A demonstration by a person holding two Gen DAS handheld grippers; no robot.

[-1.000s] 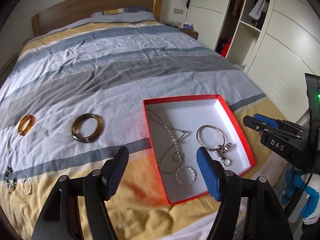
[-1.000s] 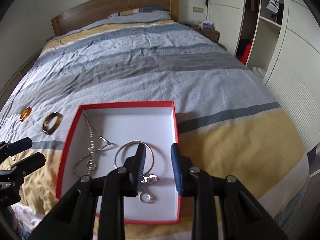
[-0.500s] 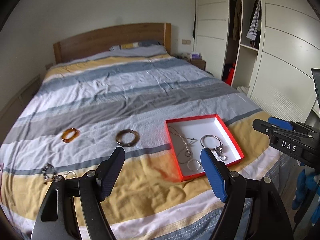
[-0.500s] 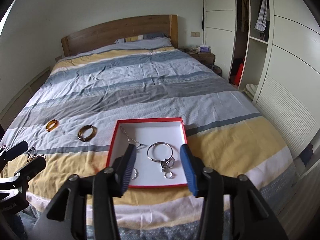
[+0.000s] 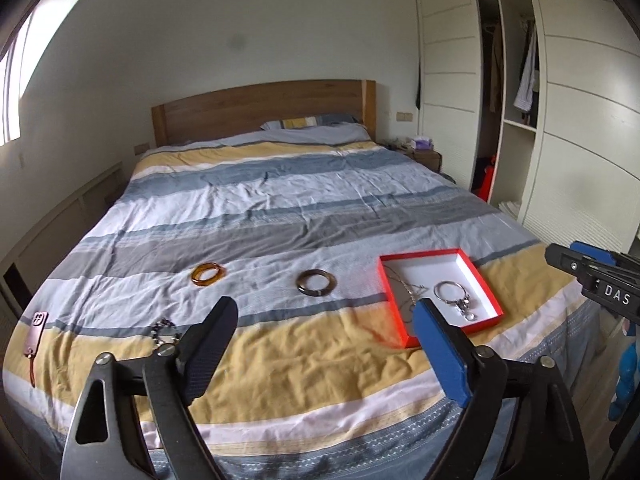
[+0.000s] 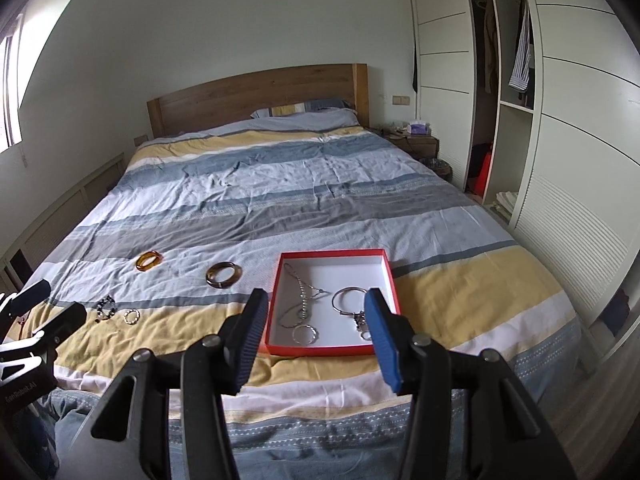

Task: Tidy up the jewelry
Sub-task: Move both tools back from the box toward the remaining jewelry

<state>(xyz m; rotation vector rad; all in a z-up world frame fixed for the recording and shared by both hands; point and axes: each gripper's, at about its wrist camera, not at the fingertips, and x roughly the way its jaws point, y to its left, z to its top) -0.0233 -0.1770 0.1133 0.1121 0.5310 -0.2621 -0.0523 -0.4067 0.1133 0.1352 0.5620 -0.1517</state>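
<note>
A red box (image 6: 332, 254) with a white inside lies on the striped bed near its foot. In it are a chain necklace (image 6: 302, 296), a silver bangle with charms (image 6: 348, 300) and a small ring (image 6: 305, 335). Left of the box, an amber bangle (image 6: 149, 260), a brown bangle (image 6: 224, 274), a bead bracelet (image 6: 106, 307) and a thin ring bracelet (image 6: 131, 316) lie on the cover. My right gripper (image 6: 316, 300) hangs open and empty, well back from the box. My left gripper (image 5: 324, 310) is empty too, its jaws opening wide, back from the brown bangle (image 5: 316, 282).
A pink phone case with a strap (image 5: 36, 330) lies at the bed's left edge. A white wardrobe (image 6: 580, 160) runs along the right, a nightstand (image 6: 416, 142) stands by the wooden headboard (image 6: 256, 98). A leg in jeans (image 6: 68, 440) is low left.
Both grippers have drawn back and up from the box, so the whole bed now shows. Both pairs of jaws stand wider apart than a second ago.
</note>
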